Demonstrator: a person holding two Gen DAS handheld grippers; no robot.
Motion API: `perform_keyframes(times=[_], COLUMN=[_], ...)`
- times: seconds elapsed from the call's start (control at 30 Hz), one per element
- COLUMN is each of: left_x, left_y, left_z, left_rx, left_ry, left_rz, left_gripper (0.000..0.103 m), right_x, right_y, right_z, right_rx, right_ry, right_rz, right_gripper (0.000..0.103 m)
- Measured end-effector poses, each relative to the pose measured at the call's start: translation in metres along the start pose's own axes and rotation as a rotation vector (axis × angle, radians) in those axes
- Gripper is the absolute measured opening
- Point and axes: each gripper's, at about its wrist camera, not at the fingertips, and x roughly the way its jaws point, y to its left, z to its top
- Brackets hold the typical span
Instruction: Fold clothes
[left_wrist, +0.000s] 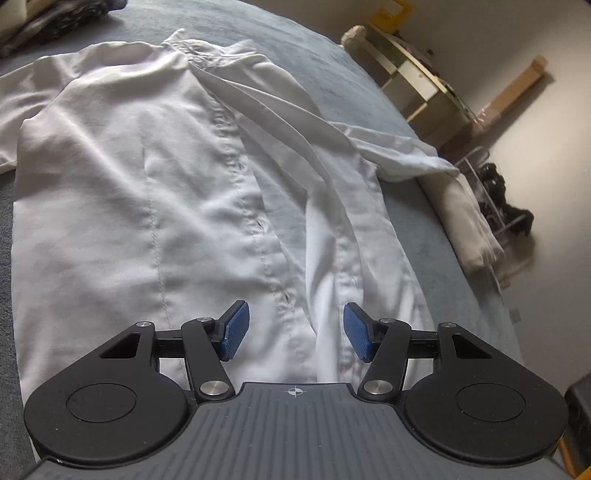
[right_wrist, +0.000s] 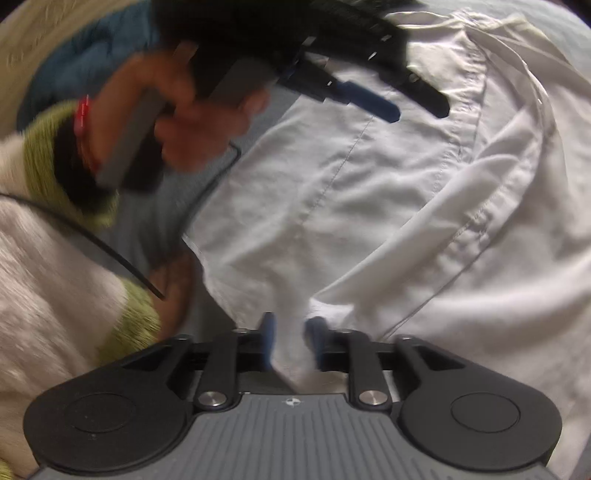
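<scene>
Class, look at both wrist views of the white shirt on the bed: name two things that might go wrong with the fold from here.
1. The folded sleeve lies loosely creased across the white shirt; it may slip out of place.
2. The right tongs stand open over the shirt's edge, apparently gripping nothing, so closing may pinch extra layers.

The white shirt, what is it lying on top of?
The white shirt lies spread on a grey-blue bed cover, which shows around its edges. Whatever is directly beneath the shirt's middle is covered by the fabric.
</scene>
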Motion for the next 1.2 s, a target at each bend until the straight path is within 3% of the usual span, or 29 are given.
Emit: perform_keyframes(times=[0.2,0.4,0.67,0.8,0.97,1.13,1.2], left_x=[0.003,-0.006,-0.030,-0.026,-0.001,0.013,0.010], left_y=[-0.017,-0.022,-0.043,-0.064,-0.080,-0.079,-0.076], left_z=[-0.034,-0.057,-0.082,-0.100,-0.119,-0.129,-0.126], left_rx=[0.094,0.144,0.320,0.466,0.609,0.652,0.635], left_ry=[0.077,0.087,0.066,0.120,0.206,0.225,0.213], left_rz=[-0.022,-0.072,-0.146,-0.177,-0.101,-0.028,-0.022], left_gripper=[0.056,0.055,0.054,0.054,0.054,0.051,0.042], right_x=[-0.034,-0.039,-0.007,0.003,0.002,0.010,0.011], right_y=[-0.023,-0.068,-0.119,-0.124,-0.123,-0.121,-0.120], right_z=[-0.017,-0.029,-0.049,-0.049,-0.047,-0.045,-0.044], right_rx=[0.172,0.443,0.767,0.802,0.813,0.823,0.819], right_ry=[-0.030,-0.120,-0.160,-0.181,-0.200,-0.193,-0.197], right_rz=[0.184,0.104,0.126,0.153,0.171,0.192,0.198], right_gripper=[0.037,0.037,0.034,0.032,0.032,0.032,0.032])
